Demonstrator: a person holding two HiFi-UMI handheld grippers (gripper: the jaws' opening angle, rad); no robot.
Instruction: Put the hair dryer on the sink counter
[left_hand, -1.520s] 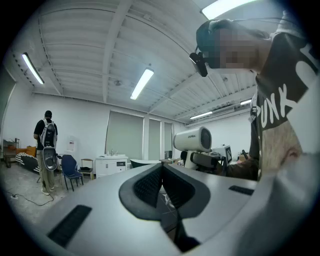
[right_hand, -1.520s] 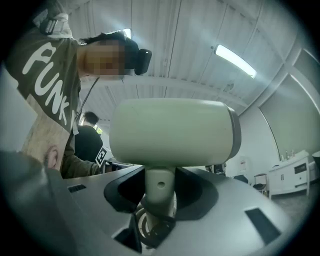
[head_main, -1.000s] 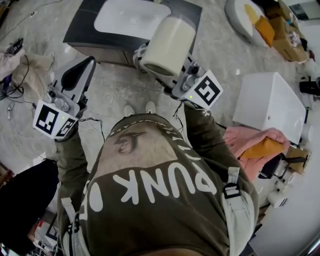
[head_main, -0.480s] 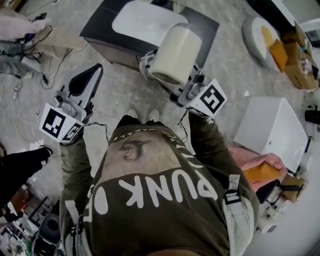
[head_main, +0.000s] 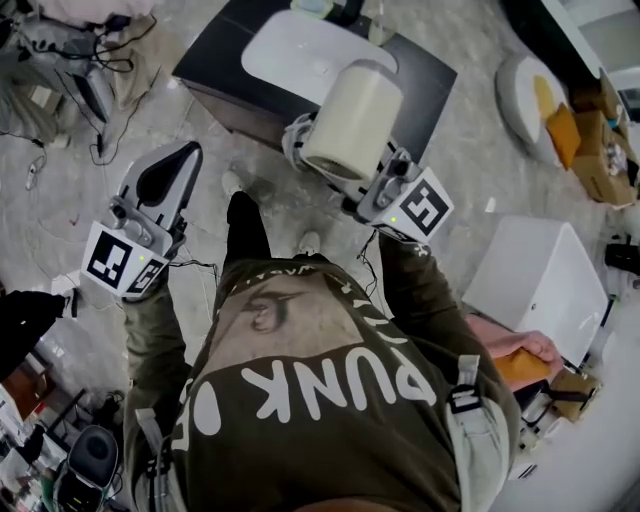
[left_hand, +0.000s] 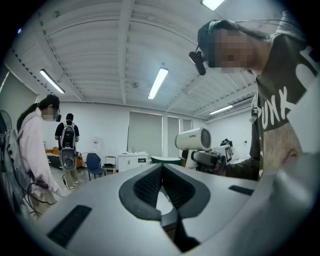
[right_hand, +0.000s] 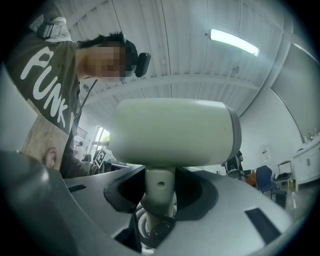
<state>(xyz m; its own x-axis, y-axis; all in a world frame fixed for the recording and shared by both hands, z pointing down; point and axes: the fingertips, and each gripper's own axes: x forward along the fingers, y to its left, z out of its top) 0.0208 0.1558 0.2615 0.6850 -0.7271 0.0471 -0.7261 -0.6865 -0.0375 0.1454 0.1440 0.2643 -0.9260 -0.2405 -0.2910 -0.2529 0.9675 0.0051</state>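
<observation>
A cream-white hair dryer (head_main: 352, 120) is held up in the air, with my right gripper (head_main: 330, 165) shut on its handle (right_hand: 159, 186). In the right gripper view the dryer's barrel (right_hand: 172, 131) fills the middle, above the jaws. The sink counter (head_main: 420, 75), dark with a white basin (head_main: 310, 55), stands on the floor ahead, beyond the dryer. My left gripper (head_main: 165, 180) is raised at the left with its jaws shut and nothing in them. In the left gripper view its dark pads (left_hand: 160, 187) meet, and the hair dryer (left_hand: 192, 140) shows beyond them.
A white cabinet (head_main: 540, 270) stands at the right with pink cloth (head_main: 510, 335) by it. Cardboard boxes (head_main: 590, 140) and a round white basin (head_main: 525, 85) lie at the far right. Cables and clothes (head_main: 70, 50) lie at the upper left. Two people (left_hand: 47, 145) stand in the room.
The counter has come nearer and slid to the right in the head view as the person steps toward it. Both grippers hold the same pose, the dryer still gripped.
</observation>
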